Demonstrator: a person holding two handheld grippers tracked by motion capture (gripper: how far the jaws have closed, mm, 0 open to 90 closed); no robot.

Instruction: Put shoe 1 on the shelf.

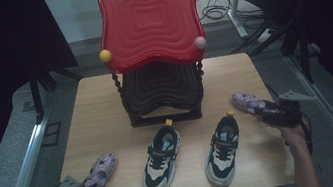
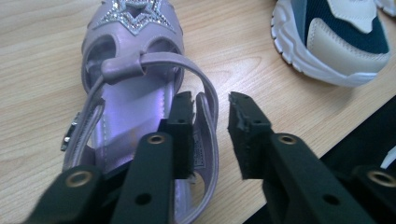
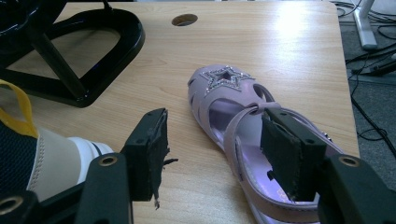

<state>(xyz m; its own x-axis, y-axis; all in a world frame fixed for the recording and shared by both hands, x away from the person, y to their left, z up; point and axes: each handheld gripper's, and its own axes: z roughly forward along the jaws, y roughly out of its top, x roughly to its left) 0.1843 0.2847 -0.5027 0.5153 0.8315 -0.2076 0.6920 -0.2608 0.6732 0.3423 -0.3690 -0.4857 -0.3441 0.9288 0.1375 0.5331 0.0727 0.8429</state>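
With each claw spread astride the heel rim of a lilac star-trimmed sandal, the left gripper [image 2: 210, 109] on the sandal at lower left [image 1: 99, 170] and the right gripper [image 3: 215, 144] on the one at right [image 1: 248, 101], the grasping step is in hand, and next both need to pinch shut before lifting.

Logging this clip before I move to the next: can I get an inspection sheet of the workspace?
Surface: wooden table, one round hole near the rack.
Job's things: two lilac sandals, left sandal and right sandal, flat at the table's sides.
Clutter: two sneakers at the middle; tiered rack with a red tray.
Grippers: left gripper astride the left sandal's heel strap, not pressing; right gripper open, one jaw inside the right sandal.
Cables: on the floor behind.
Surroundings: dark curtains, grey floor.
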